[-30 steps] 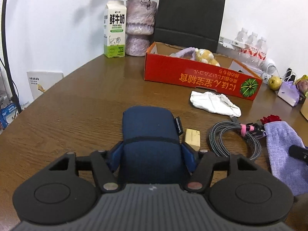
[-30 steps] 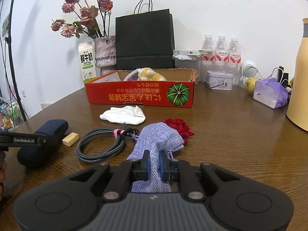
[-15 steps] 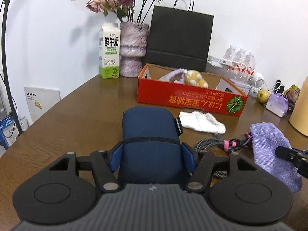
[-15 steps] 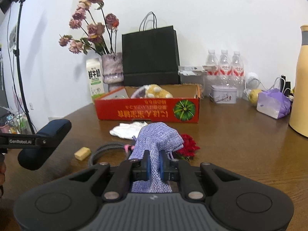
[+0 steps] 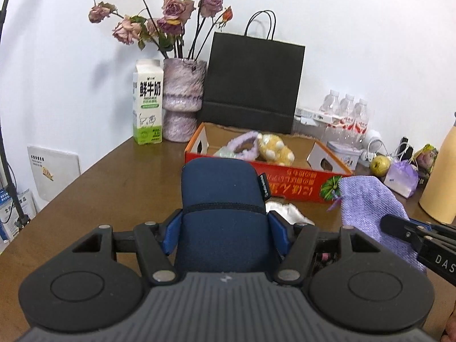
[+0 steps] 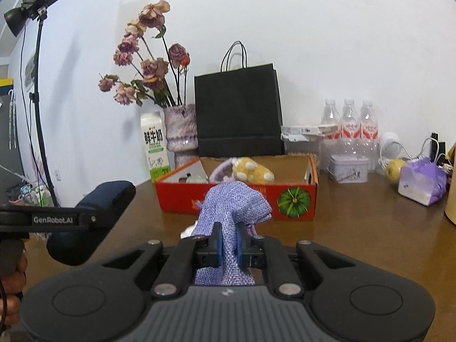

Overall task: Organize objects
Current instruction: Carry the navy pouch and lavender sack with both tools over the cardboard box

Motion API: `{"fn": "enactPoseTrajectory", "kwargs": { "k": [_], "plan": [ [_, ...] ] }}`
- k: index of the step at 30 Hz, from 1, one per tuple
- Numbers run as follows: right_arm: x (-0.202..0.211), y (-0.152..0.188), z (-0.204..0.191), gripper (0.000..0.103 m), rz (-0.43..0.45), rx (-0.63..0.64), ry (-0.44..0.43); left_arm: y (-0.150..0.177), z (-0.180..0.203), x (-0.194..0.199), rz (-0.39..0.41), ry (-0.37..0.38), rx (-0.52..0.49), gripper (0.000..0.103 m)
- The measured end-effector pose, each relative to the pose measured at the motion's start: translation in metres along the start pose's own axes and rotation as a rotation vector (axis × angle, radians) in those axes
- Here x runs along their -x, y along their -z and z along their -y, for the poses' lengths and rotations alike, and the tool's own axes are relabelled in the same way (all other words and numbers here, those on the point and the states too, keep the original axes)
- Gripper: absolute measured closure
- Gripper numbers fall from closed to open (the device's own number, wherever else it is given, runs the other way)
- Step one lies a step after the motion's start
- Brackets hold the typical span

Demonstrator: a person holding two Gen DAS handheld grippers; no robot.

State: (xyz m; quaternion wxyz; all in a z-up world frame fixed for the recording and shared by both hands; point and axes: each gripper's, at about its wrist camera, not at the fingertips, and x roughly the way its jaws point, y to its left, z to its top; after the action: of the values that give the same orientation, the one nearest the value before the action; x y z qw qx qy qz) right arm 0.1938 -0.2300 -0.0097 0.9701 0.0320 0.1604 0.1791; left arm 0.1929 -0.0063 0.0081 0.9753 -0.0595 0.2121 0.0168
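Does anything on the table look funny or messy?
Yes. The flowers in the vase are dried up and drooping, and the writing on the red box is upside down from here. Nothing looks spilled.

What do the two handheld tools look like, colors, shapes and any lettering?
Both tools are black: a ribbed grey housing, two round discs, jointed link bars with silver pins, and blue pads. The left tool bears white "GenRobot.AI" lettering on its side in the right wrist view; the right tool shows white letters "DAS" in the left wrist view.
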Motion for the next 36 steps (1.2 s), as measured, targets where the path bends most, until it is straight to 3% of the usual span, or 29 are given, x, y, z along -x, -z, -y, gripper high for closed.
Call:
{"fn": "enactPoseTrajectory", "kwargs": {
  "k": [10,36],
  "plan": [
    [-0.032,-0.036,0.007,0.095,0.054,-0.027,-0.012,-0.029,0.013,-0.025,0.04,0.005,0.004,0.039],
    [-0.13,-0.098,0.033,0.095,0.082,-0.058,-0.049,-0.087,0.027,-0.115,0.088,0.001,0.041,0.039]
  ]
}}
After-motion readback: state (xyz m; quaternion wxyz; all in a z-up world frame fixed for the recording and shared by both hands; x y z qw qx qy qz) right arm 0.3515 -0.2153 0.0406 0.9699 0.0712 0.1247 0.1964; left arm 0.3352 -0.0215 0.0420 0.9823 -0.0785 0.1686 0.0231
